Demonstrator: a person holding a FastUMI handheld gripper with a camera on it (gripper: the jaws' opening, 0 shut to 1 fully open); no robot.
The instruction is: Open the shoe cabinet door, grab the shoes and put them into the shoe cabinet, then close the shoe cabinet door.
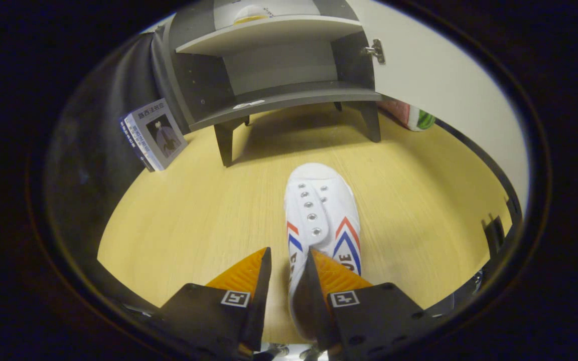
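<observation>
Gripper view: we see the fingers (289, 260) narrowly parted, clamped on the near left wall of the white shoe (321, 210), one finger outside it, one inside the opening. Shoe toe points ahead across the wooden worktop (178, 220). Beyond it stands the grey shoe cabinet (279, 95), door (434, 75) swung open to the right, lower shelf bare. A book (154, 133) leans just left of the cabinet.

I see even, bright overhead light on the wooden floor (193, 215), with a soft shadow pooled under the shoe cabinet (279, 65) well beyond the jaws. The fisheye bends the cabinet's shelves into curves, and the edges fall dim and slightly soft.
</observation>
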